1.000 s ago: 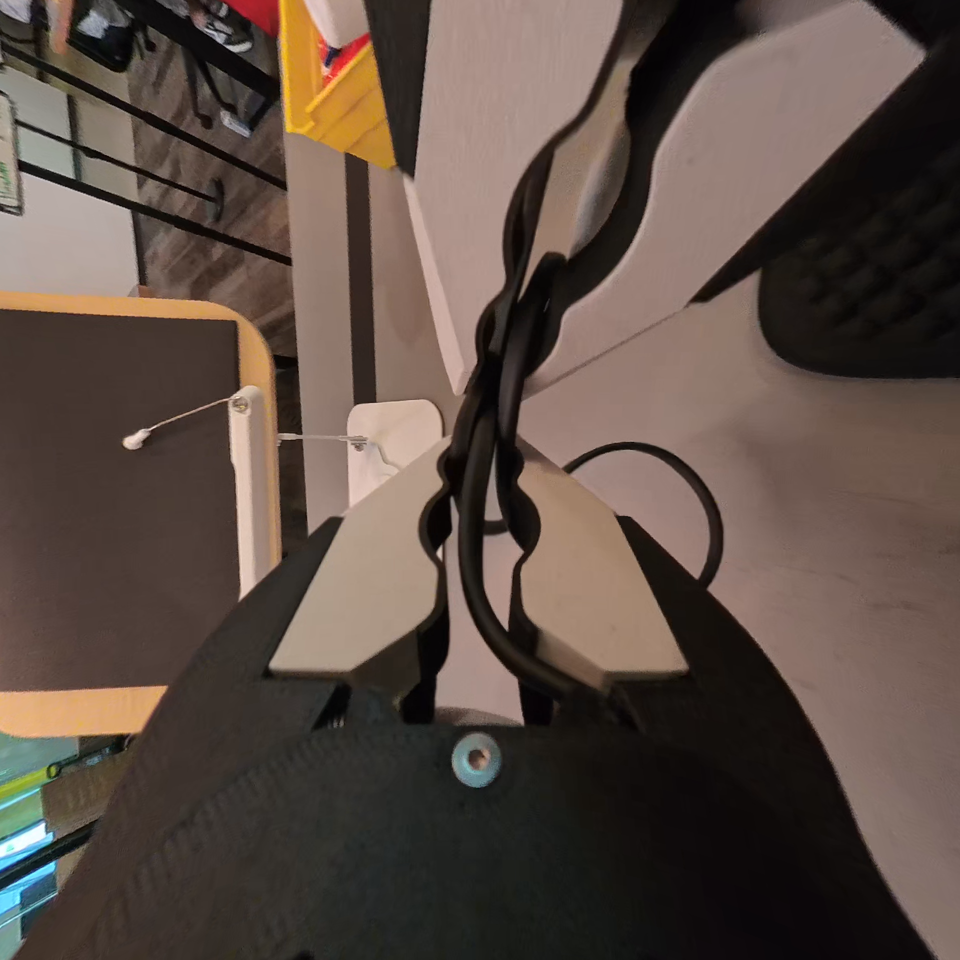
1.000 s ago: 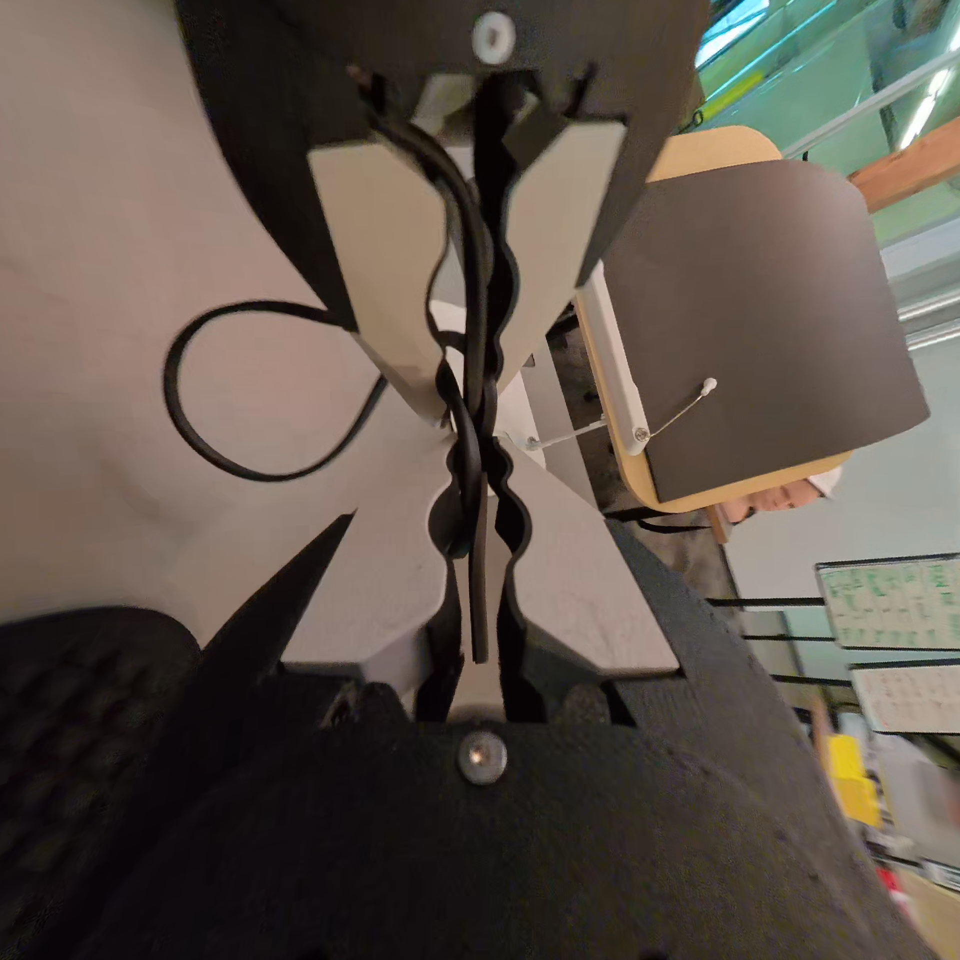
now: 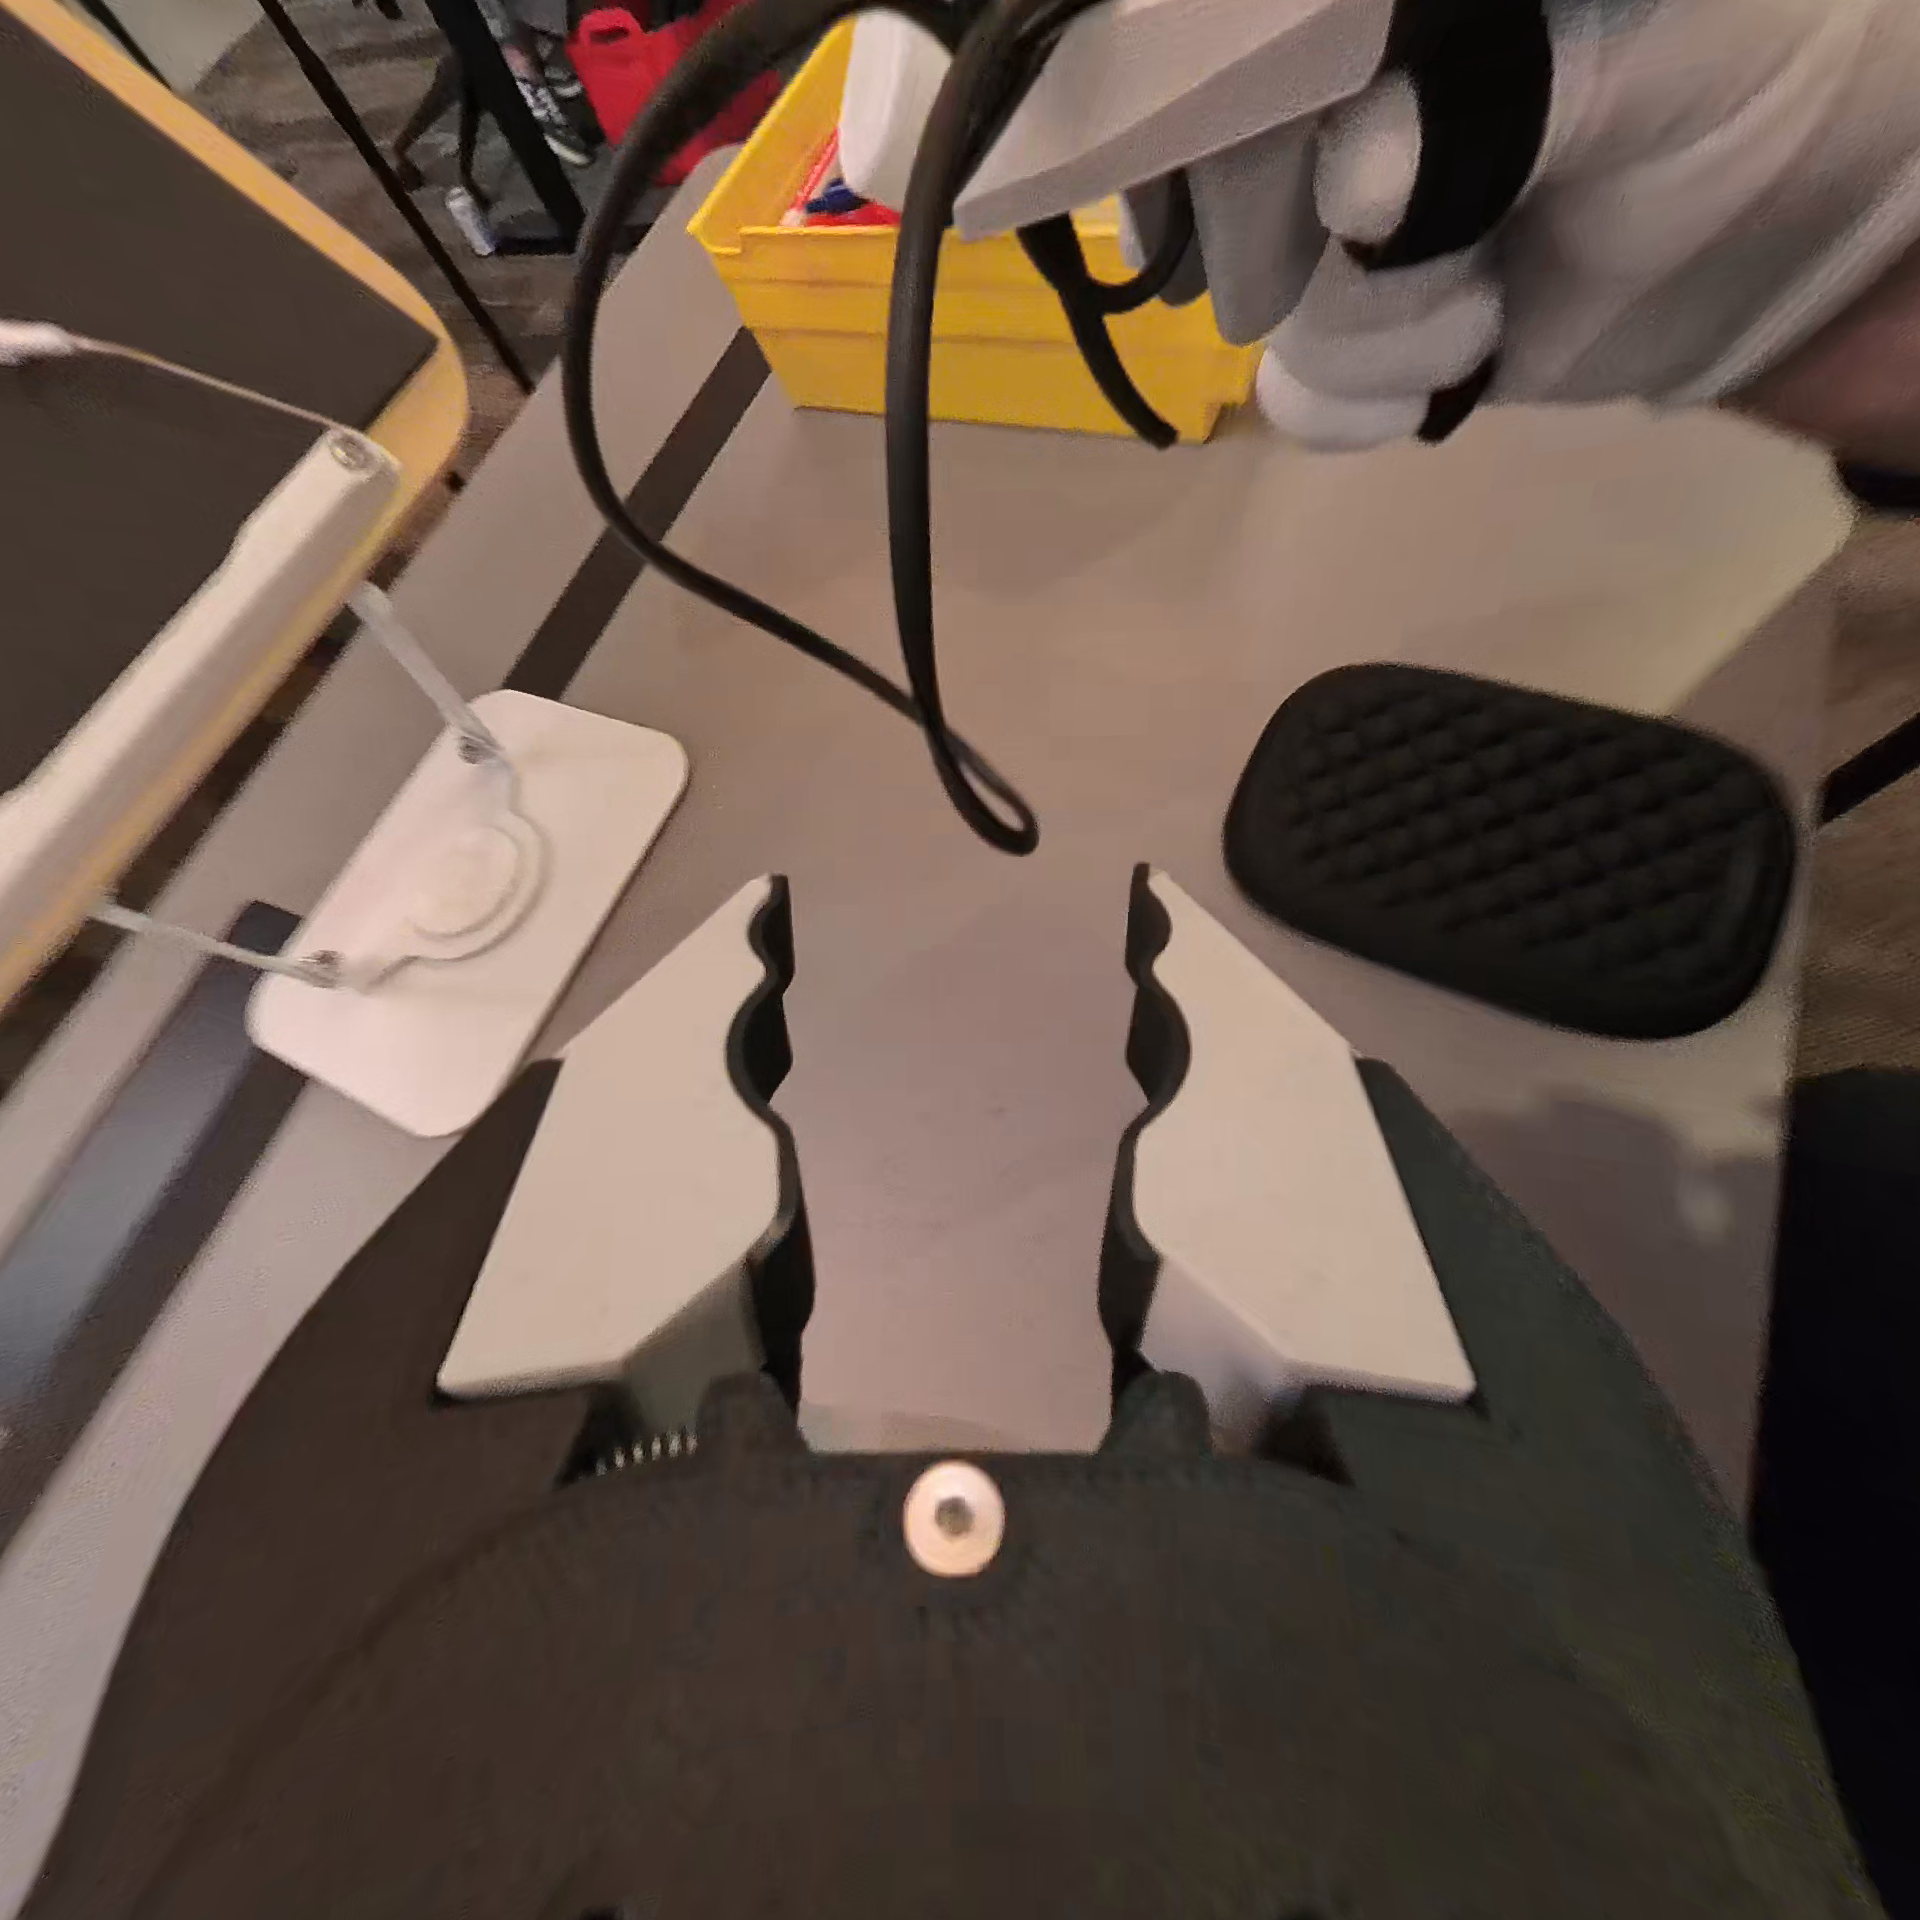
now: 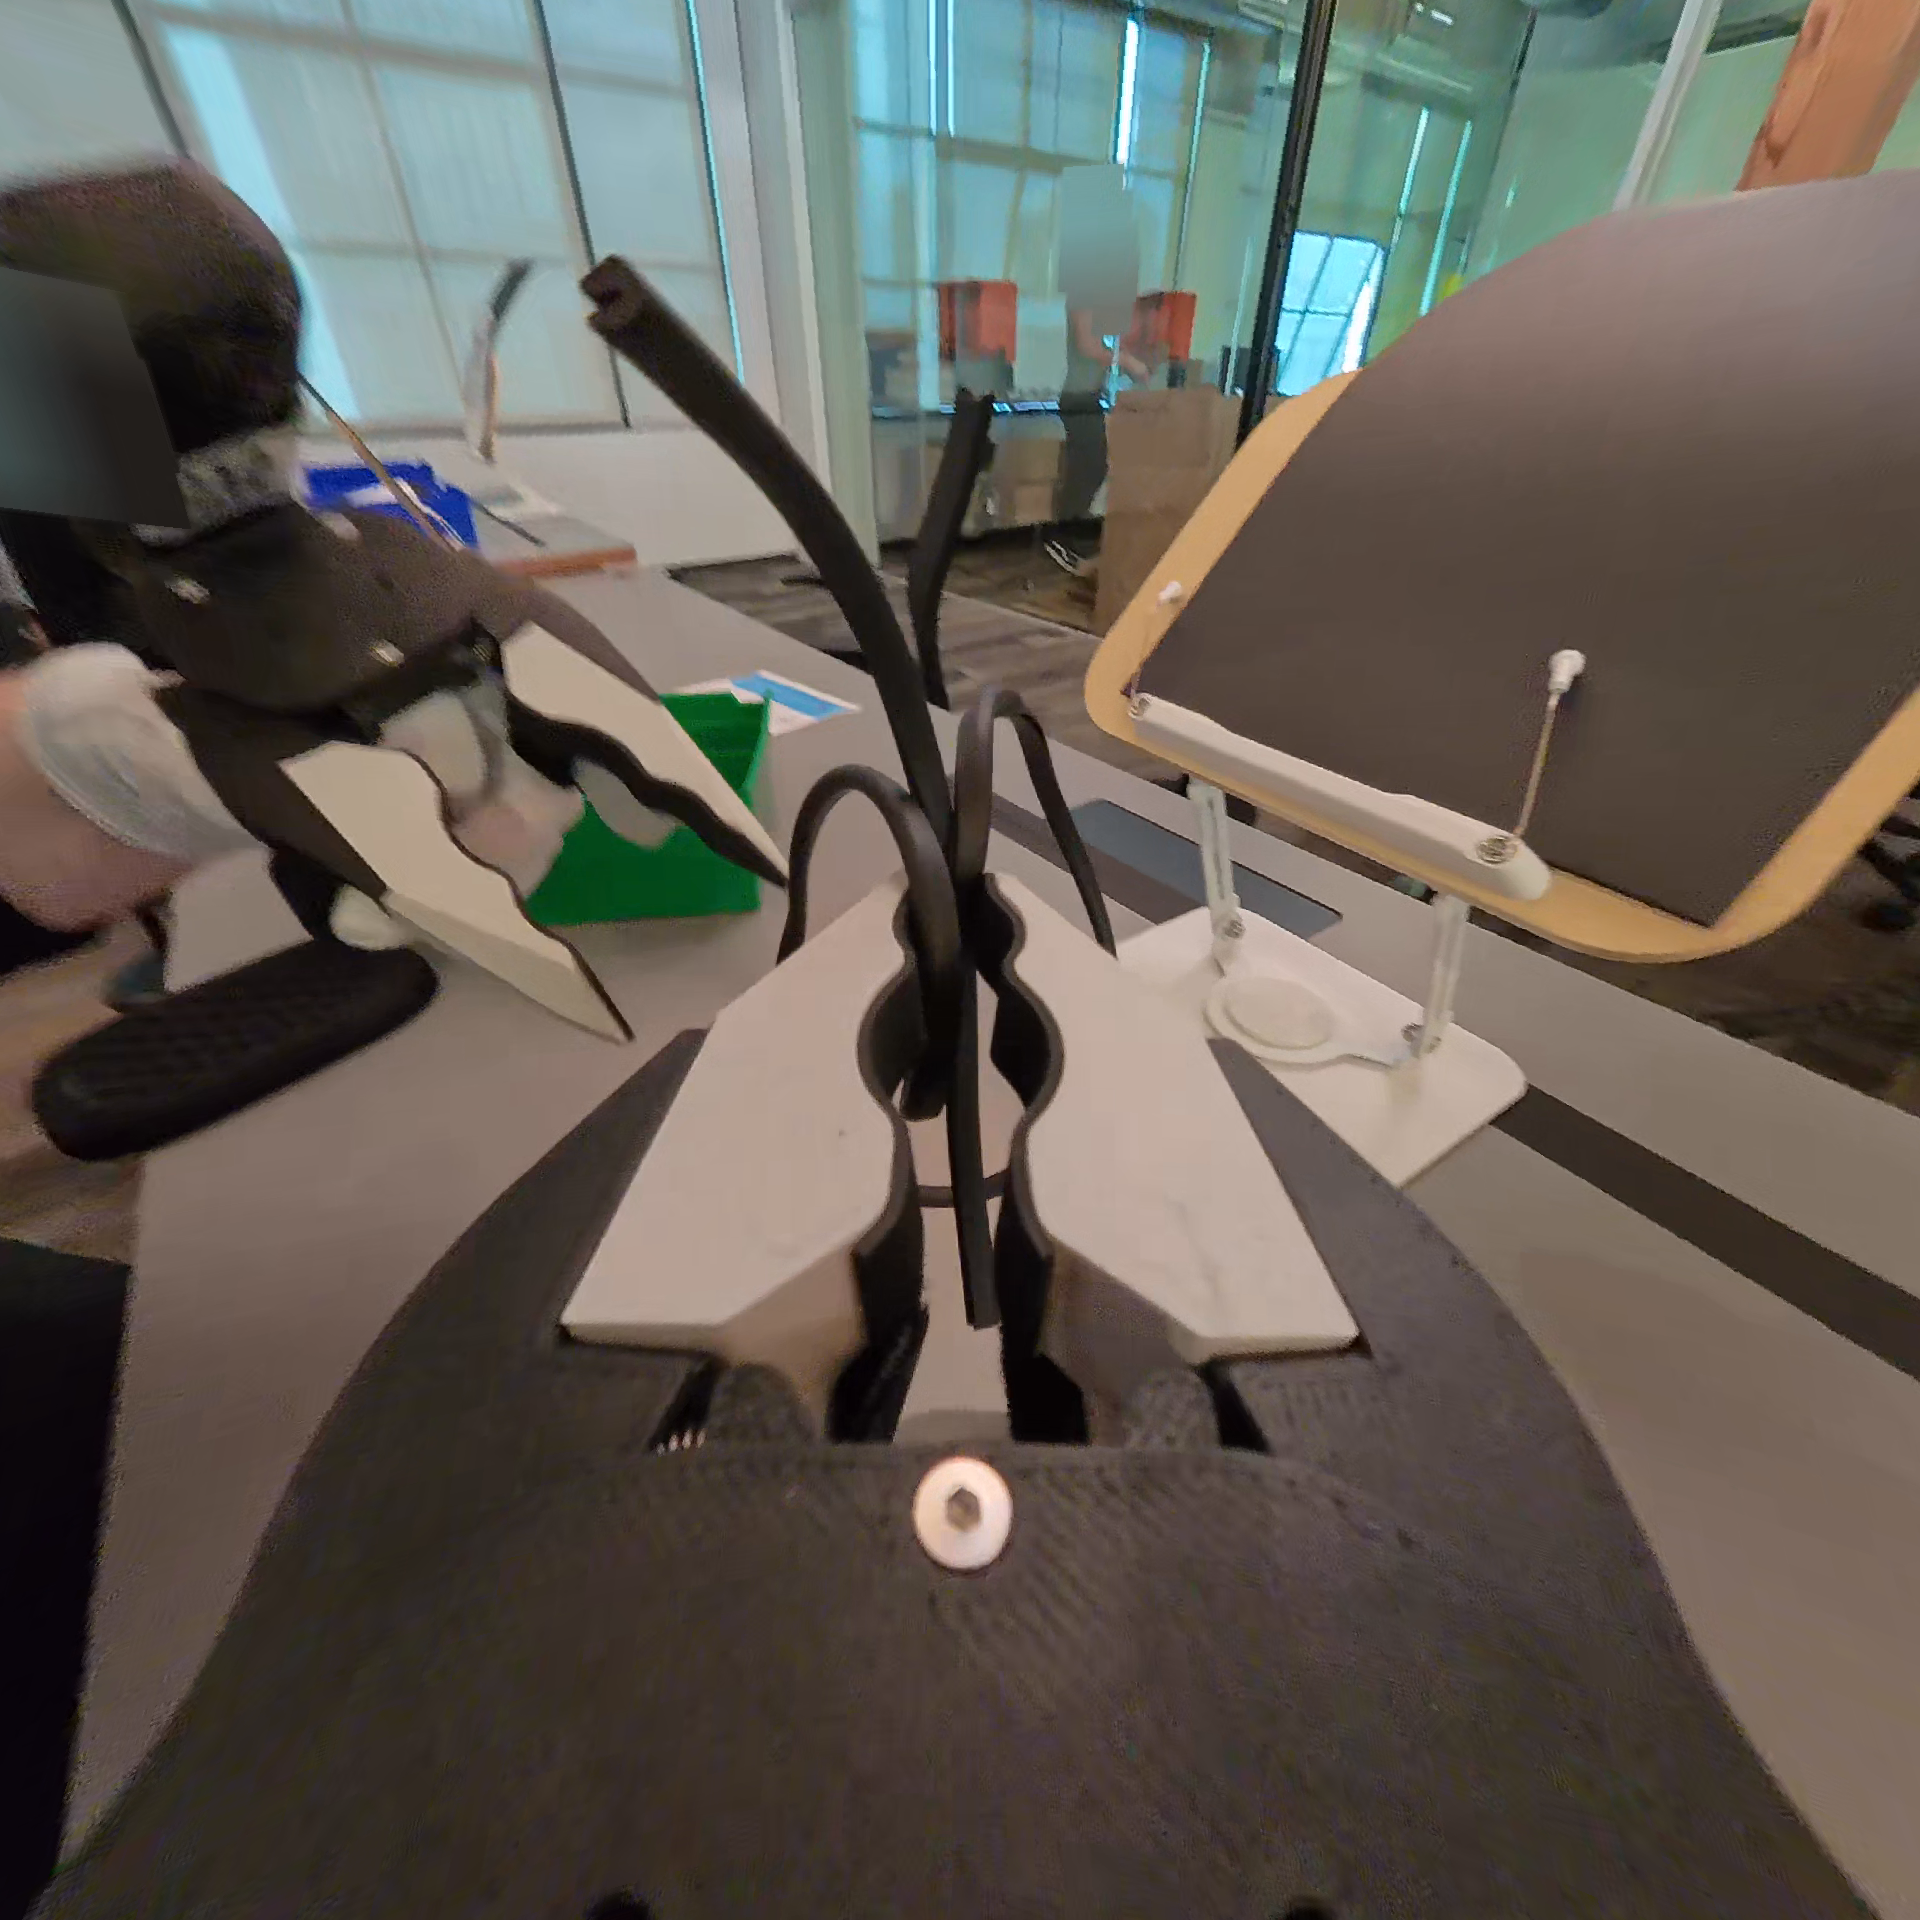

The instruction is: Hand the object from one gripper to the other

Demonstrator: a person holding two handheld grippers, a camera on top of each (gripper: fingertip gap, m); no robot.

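A pale grey table carries a black textured pad at about two o'clock in the left wrist view, a white stand base at nine o'clock holding up a dark wood-edged board, and a yellow bin at twelve. The right wrist view adds a green bin at ten o'clock and glass partitions with people beyond, in an office-like room. A second ago both grippers were nose to nose, each closed on the black cord; now they have drawn apart and the left one has let go. The left gripper stands wide open with nothing between its fingers, only bare table showing in the gap. The right gripper, held in a white-gloved hand at one o'clock in the left wrist view, is closed tight on the black cord, which is pinched between its scalloped pads. One end of the cord rises towards eleven o'clock in the right wrist view, loops arch over the fingertips, and in the left wrist view a long loop hangs down above the table.
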